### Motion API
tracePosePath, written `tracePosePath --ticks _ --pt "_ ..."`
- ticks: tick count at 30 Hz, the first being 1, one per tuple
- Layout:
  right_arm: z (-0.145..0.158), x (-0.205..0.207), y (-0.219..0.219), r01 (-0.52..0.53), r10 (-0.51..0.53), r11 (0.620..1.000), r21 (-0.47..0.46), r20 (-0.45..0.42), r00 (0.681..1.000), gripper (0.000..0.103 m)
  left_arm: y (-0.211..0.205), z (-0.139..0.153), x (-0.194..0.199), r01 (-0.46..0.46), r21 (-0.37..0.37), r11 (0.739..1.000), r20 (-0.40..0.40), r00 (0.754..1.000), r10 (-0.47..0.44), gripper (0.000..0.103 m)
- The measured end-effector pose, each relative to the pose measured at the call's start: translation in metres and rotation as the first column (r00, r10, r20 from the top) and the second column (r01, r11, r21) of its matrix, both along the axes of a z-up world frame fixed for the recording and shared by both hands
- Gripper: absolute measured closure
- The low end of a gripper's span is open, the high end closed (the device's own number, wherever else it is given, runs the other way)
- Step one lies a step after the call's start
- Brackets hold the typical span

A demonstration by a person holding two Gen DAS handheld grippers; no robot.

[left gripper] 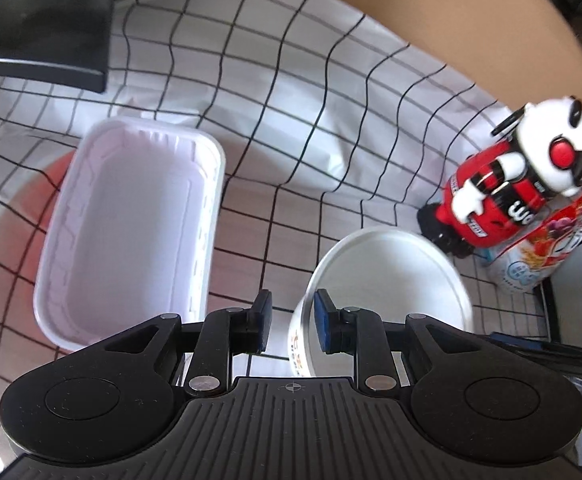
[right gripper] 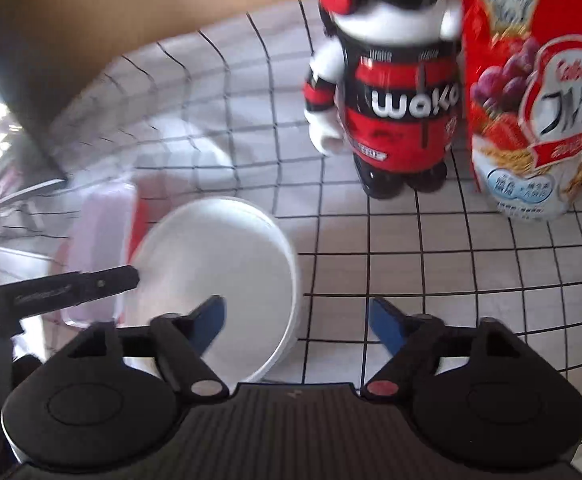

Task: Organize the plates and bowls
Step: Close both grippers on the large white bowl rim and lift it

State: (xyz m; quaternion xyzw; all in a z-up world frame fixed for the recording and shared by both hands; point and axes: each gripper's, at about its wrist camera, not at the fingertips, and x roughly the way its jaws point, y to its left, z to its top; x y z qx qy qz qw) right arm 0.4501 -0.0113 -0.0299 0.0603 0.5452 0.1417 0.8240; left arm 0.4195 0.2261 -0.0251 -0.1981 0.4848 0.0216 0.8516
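A table covered by a white cloth (left gripper: 299, 92) with a black grid fills both wrist views.

In the left wrist view, the left claw (left gripper: 291, 320) points steeply down over the cloth. Its two blue-padded fingers stand a little apart, and nothing is pressed between them. The right pad sits at the left rim of a round white bowl (left gripper: 391, 280), which stands upright on the cloth at the near right; whether the pad touches the rim cannot be told. To the left lies a rectangular white tray (left gripper: 131, 232), empty, resting on a red plate (left gripper: 23, 220) whose edge shows beneath it. At the far left is a dark flat box (left gripper: 39, 20). At the right, beyond the bowl, a red, black and white robot toy (left gripper: 511, 184) stands beside a red cereal bag (left gripper: 547, 240).

In the right wrist view, the right claw (right gripper: 297, 324) is spread wide and holds nothing. Its left finger hangs over the inside of the same bowl (right gripper: 219, 264), its right finger over bare cloth, with the bowl's right rim between them. The toy (right gripper: 395, 100) and the bag (right gripper: 539, 100) stand upright at the far right, close together. A finger of the left claw (right gripper: 79, 286) reaches in from the left toward the bowl's rim. Behind it the tray (right gripper: 99, 240) shows only as a blur.
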Motion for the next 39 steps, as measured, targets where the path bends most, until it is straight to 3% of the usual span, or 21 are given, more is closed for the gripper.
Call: tracePosePath --ticks 2,5,7,9,18,22,27,32,39 --pt "-0.013 0.006 0.006 0.011 -0.011 1.000 -0.022 -0.032 0.999 0.039 -0.002 -0.005 0.005 0.010 0.004 1.000 -0.011 1.000 -0.010 0.078" --pt "-0.027 0.008 0.009 0.004 -0.005 1.000 -0.007 -0.101 0.995 0.058 -0.006 -0.012 0.010 0.022 -0.008 1.000 -0.026 0.999 -0.022 0.078" --pt "-0.031 0.006 0.013 -0.021 0.023 1.000 0.021 -0.136 0.990 0.077 -0.008 -0.013 0.011 0.031 -0.022 0.999 -0.027 0.999 -0.031 0.078" --pt "-0.027 -0.001 0.016 -0.045 0.050 0.998 0.036 -0.137 0.989 0.083 -0.011 -0.009 0.008 0.037 -0.021 0.999 -0.016 0.999 -0.037 0.076" --pt "0.038 -0.047 -0.020 -0.068 0.066 0.994 0.085 0.021 0.998 0.083 -0.040 0.052 -0.039 0.111 -0.052 0.992 0.044 0.993 -0.109 0.078" --pt "0.067 -0.082 -0.046 -0.073 0.067 0.995 0.061 0.101 0.993 0.083 -0.070 0.081 -0.063 0.177 -0.058 0.983 0.079 0.982 -0.172 0.078" --pt "0.089 -0.120 -0.082 -0.044 0.037 0.998 0.049 0.130 0.991 0.083 -0.103 0.100 -0.086 0.295 -0.062 0.953 0.071 0.954 -0.291 0.078" --pt "0.088 -0.146 -0.105 -0.020 0.017 0.999 0.029 0.106 0.994 0.083 -0.136 0.091 -0.103 0.408 -0.046 0.912 0.008 0.913 -0.408 0.079" --pt "0.056 -0.166 -0.107 -0.024 0.025 1.000 -0.020 0.047 0.999 0.081 -0.147 0.046 -0.111 0.449 -0.076 0.890 -0.107 0.884 -0.455 0.076"
